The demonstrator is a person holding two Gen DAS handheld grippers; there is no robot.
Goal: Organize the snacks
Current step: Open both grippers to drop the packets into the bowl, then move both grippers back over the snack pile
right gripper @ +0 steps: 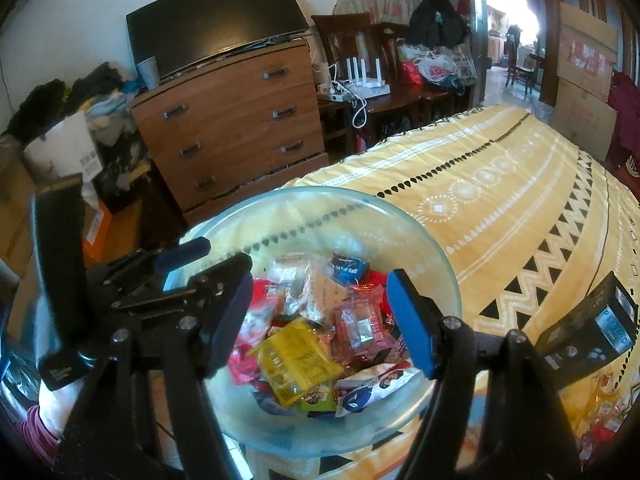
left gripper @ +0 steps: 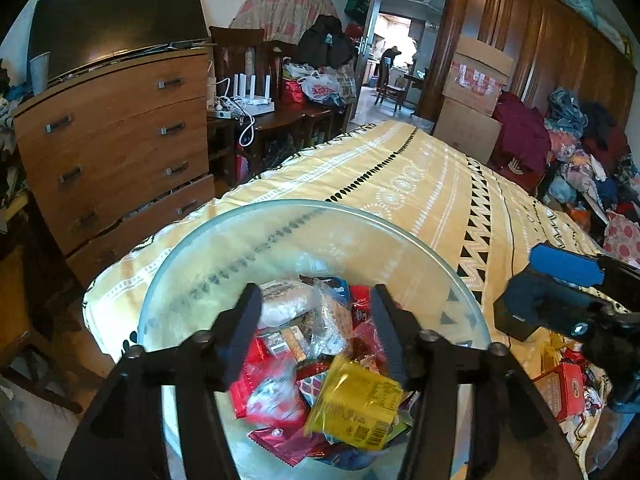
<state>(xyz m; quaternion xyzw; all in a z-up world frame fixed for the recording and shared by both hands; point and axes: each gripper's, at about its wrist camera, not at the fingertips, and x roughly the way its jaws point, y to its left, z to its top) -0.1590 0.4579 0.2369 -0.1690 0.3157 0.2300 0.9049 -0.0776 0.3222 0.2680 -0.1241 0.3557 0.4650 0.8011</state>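
Left wrist view: the left gripper (left gripper: 316, 332) hangs over a glass bowl (left gripper: 188, 264) that sits at the near left corner of a bed with a yellow patterned sheet (left gripper: 420, 184). Its jaws stand apart with nothing pressed between them. Just below and between them a yellow packet (left gripper: 356, 404) lies on top of the heap of snacks (left gripper: 280, 364) in the bowl, blurred; whether it rests or is still in the air cannot be told. Around it are red and clear wrappers. The right gripper (left gripper: 560, 280) shows at the right edge, above the sheet. Near it lies a red box (left gripper: 560, 392) among loose snacks. A wooden dresser (left gripper: 120, 140) stands far left.

Right wrist view: the right gripper (right gripper: 320, 304) is also over the bowl (right gripper: 440, 252), jaws apart, empty. The yellow packet (right gripper: 296, 360) lies in the middle of the snacks (right gripper: 352, 320), with a blue wrapper (right gripper: 348, 270) farther back. The left gripper (right gripper: 192, 256) is at the left, at the bowl's rim. A dark box (right gripper: 588, 328) lies on the sheet (right gripper: 500, 184) to the right.
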